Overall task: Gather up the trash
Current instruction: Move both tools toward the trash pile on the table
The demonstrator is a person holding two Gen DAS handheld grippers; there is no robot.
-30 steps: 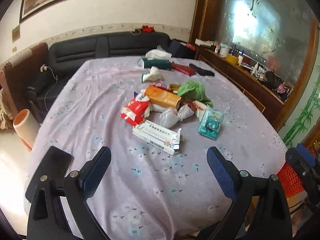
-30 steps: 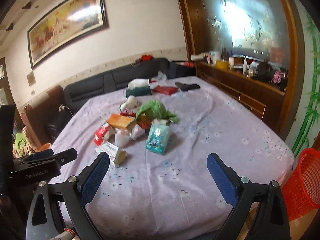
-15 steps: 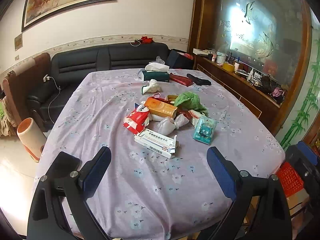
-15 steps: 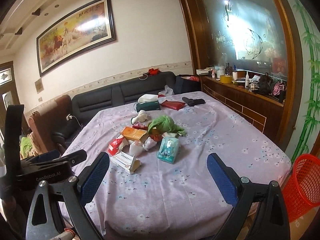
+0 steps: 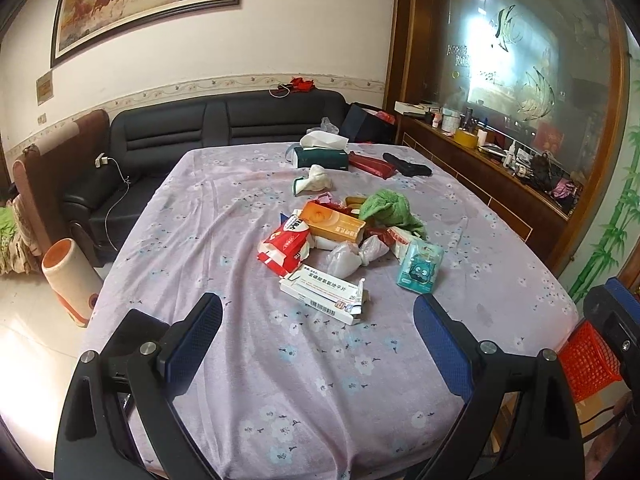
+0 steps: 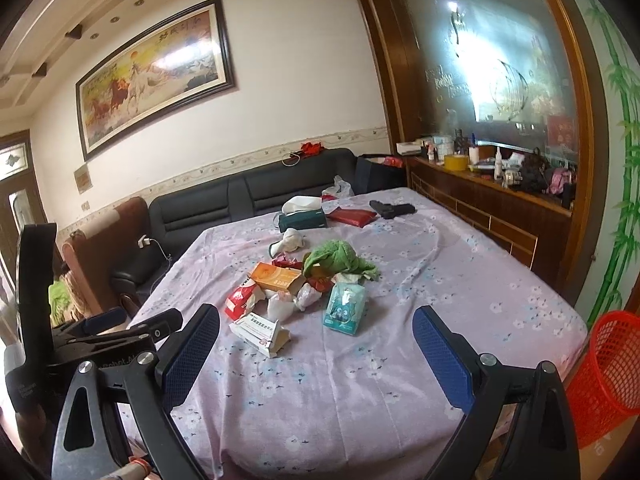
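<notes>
- Trash (image 5: 340, 240) lies in a loose heap near the middle of the desk (image 5: 224, 216), which is covered with a lilac flowered cloth.
- Nearest the camera in the heap is a white medicine box (image 5: 322, 293) with one end flap open.
- Just behind it sit a red and white packet (image 5: 285, 246), an orange box (image 5: 332, 222), and crumpled clear plastic (image 5: 348, 254).
- A teal tissue pack with a cartoon face (image 5: 420, 266) lies at the right edge of the heap, and a green cloth (image 5: 390, 210) is bunched at the back.
- Farther back on the desk, well apart from the heap, are a dark green tissue box (image 5: 320, 156), a red pouch (image 5: 370, 164) and a black object (image 5: 406, 166).
- A red mesh basket (image 6: 610, 372) stands on the floor beside the desk's near right corner.
- A dark sofa (image 5: 224, 128) runs along the wall behind the desk.
- Left gripper (image 5: 318, 344) hovers over the near edge of the desk; its blue-padded fingers (image 5: 192, 340) are spread wide, released, grasping nothing.
- Right gripper (image 6: 316, 354) is likewise above the near edge, fingers (image 6: 440, 354) wide apart and touching nothing.
- Bare cloth lies between both grippers and the heap.
</notes>
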